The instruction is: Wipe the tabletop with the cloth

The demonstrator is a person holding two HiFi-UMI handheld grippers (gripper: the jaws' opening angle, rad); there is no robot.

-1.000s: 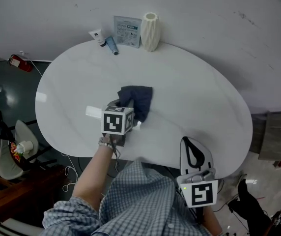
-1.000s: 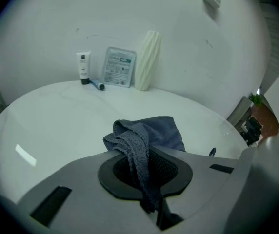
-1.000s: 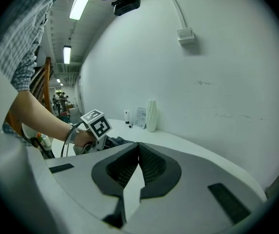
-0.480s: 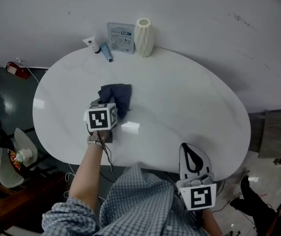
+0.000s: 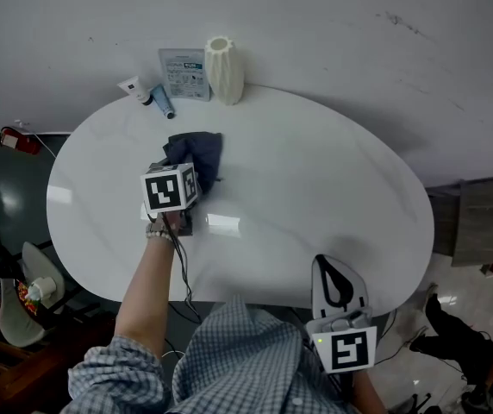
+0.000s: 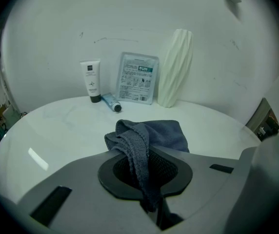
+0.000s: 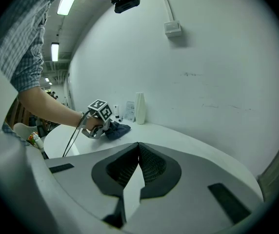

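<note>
A dark blue cloth (image 5: pixel 197 155) lies on the white oval tabletop (image 5: pixel 315 188), left of its middle. My left gripper (image 5: pixel 182 179) is shut on the cloth's near edge; in the left gripper view the cloth (image 6: pixel 149 138) bunches up between the jaws and spreads ahead on the table. My right gripper (image 5: pixel 339 283) hangs at the table's near right edge, off the cloth, its jaws shut with nothing between them (image 7: pixel 138 152). In the right gripper view the left gripper (image 7: pixel 99 122) and the cloth (image 7: pixel 117 130) show far off.
At the table's far edge against the wall stand a white ribbed vase (image 5: pixel 223 70), a flat sachet (image 5: pixel 184 72), a white tube (image 5: pixel 132 88) and a blue tube (image 5: pixel 164 103). A chair (image 5: pixel 22 283) stands on the floor to the left.
My left gripper has dragged the cloth leftward and farther back across the table, toward the tubes. The right gripper has stayed at the near edge.
</note>
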